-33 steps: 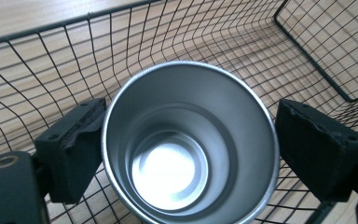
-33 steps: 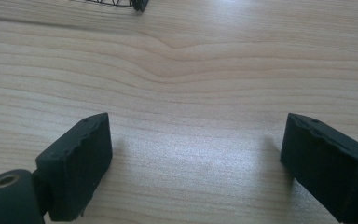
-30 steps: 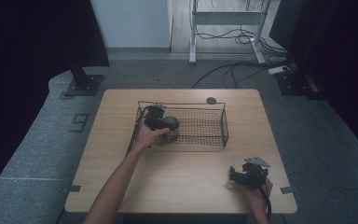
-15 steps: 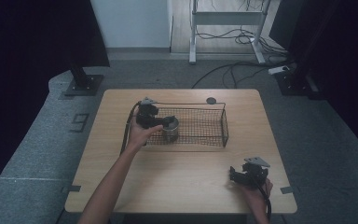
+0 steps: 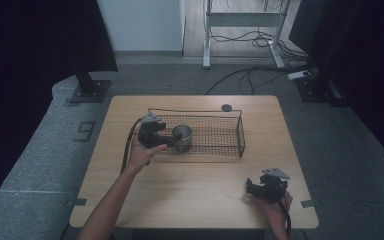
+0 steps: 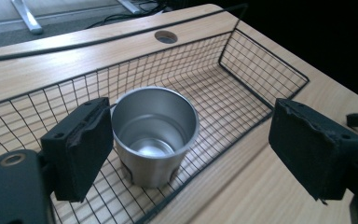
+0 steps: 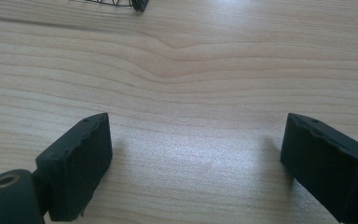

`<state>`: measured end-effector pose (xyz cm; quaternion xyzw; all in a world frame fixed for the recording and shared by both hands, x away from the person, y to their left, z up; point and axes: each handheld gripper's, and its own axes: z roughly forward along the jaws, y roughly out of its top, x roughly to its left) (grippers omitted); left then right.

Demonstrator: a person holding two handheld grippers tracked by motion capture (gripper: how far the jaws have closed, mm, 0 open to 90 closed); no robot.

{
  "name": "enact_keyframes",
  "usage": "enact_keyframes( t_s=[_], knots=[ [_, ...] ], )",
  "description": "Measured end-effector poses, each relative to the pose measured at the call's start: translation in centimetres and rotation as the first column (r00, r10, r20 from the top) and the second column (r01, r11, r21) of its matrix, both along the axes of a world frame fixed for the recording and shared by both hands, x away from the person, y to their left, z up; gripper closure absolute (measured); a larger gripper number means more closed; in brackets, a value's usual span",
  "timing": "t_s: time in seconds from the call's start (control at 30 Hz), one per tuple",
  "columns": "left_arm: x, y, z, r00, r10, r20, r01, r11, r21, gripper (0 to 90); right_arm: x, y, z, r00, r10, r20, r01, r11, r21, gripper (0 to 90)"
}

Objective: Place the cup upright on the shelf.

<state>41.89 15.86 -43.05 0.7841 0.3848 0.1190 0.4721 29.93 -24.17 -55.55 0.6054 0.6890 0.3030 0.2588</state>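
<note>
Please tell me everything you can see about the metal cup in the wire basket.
The metal cup looks like brushed steel, round, slightly narrower toward the base, with a thin rolled rim. It is empty and stands upright on the mesh floor of the black wire basket, near the end closest to the left gripper. That gripper's jaws are open: one pad sits close beside the cup's wall, and contact cannot be judged; the other is well apart, outside the basket.

I see a light wooden table standing on grey carpet. Beyond it, a white wall meets a metal frame's legs, with cables trailing across the floor. Dark curtains hang on both sides.
</note>
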Motion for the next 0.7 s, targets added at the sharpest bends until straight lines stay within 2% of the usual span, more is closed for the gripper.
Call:
enact_keyframes(
  t_s=[0.27,0.5,0.7],
  knots=[
    [-3.3,1.3,-1.0,0.9992,-0.031,0.027,0.031,0.9995,-0.004,14.1,0.0,0.0,0.0,1.0,-0.003,-0.001,0.003,1.0,0.004,8.7],
    [-6.2,2.8,-3.0,0.9989,-0.045,0.01,0.045,0.9988,-0.021,14.4,0.0,0.0,0.0,1.0,-0.002,-0.001,0.002,1.0,0.003,8.7],
    [-7.7,2.9,-4.6,0.9984,-0.056,-0.007,0.056,0.9984,0.003,14.6,0.0,0.0,0.0,1.0,-0.002,-0.001,0.002,1.0,0.003,8.7]
  ],
)
